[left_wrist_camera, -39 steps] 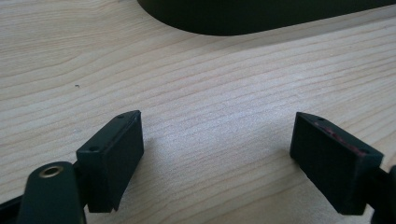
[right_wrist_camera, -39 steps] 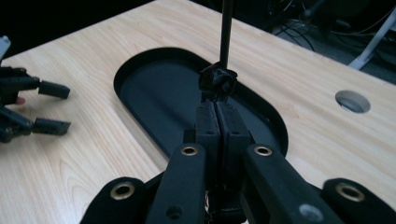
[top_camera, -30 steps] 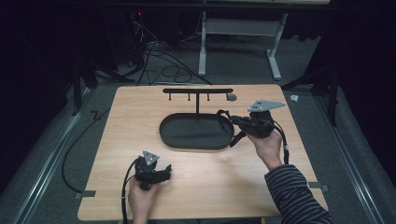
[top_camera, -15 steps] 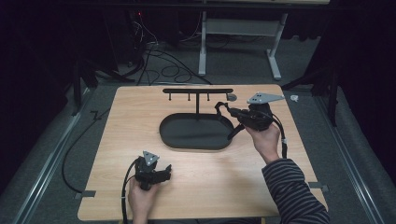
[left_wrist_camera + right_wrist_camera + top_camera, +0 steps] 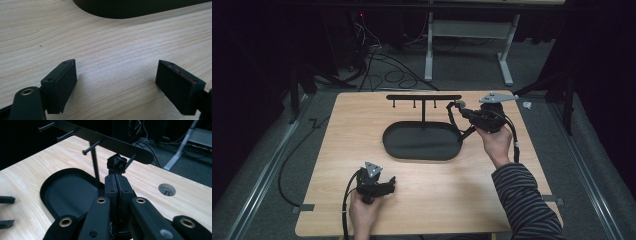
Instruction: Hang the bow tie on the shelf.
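Left gripper rests low on the near part of the wooden table, jaws spread wide, nothing between them; bare wood grain under its pads in the left gripper view.

Right gripper is clenched on a thin black cord; its knotted end sits just above the jaw tips, right beside the rightmost peg of the rack.

Judged step: hanging the cord on that peg. To do it well, keep the clamp firm, bring the knotted end over the peg's tip, and release only once it is seated.

The rack's post rises from an oval black tray mid-table. Beyond: a cable hole in the tabletop, grey carpet, loose cables, a white desk frame, dark surroundings.
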